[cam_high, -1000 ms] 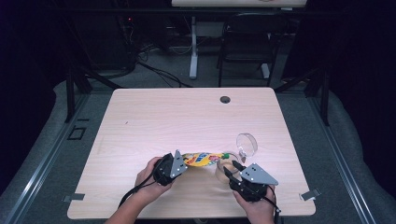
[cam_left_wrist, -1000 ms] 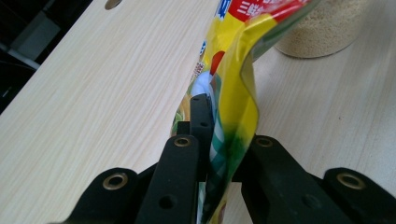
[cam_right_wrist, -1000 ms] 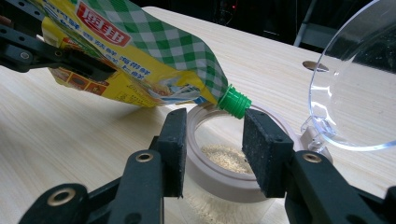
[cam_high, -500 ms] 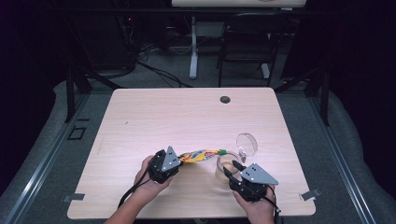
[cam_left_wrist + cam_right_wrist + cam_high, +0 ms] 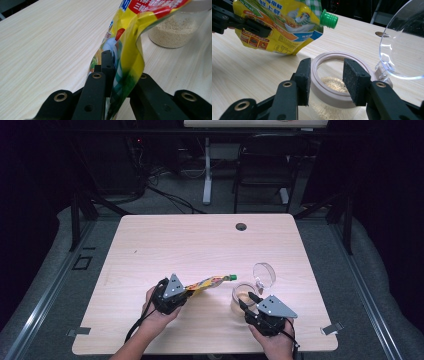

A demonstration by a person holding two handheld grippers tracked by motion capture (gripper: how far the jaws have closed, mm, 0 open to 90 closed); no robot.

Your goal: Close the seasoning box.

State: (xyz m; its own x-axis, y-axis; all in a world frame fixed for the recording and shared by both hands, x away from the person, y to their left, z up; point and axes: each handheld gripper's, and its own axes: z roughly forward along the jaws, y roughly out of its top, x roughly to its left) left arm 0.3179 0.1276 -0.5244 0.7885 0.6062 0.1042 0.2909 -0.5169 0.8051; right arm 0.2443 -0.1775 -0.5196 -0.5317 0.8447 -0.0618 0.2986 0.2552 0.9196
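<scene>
- A person sits at a pale wooden table (image 5: 165,245) and holds a two-jaw gripper in each hand; the forearms come in from the near edge.
- The left gripper (image 5: 186,291) is clamped on the bottom end of a yellow spouted pouch (image 5: 207,283). In the left gripper view the foil is pinched and creased between the black jaws.
- The pouch is lifted off the table and lies almost level, pointing toward the person's right. Its green screw cap (image 5: 232,277) is on the spout at the far end, near the jar.
- In the right gripper view the pouch (image 5: 279,30) shows printed pictures, a green checked band and the green cap (image 5: 329,20), hanging above and behind the jar's mouth.
- The right gripper (image 5: 249,301) has its jaws set wide around a clear glass jar (image 5: 242,296). One black pad sits outside the rim on one side; the other pad overlaps the rim on the other side. Whether the pads press on the jar cannot be told.
- The jar stands upright near the front right of the table, with a pale rim (image 5: 322,86) and a shallow layer of fine beige granules (image 5: 332,83) inside.
- Its clear round lid (image 5: 264,274) is hinged at the rim and stands swung open on the far side.
- A small dark round hole (image 5: 241,226) sits near the table's far edge.
</scene>
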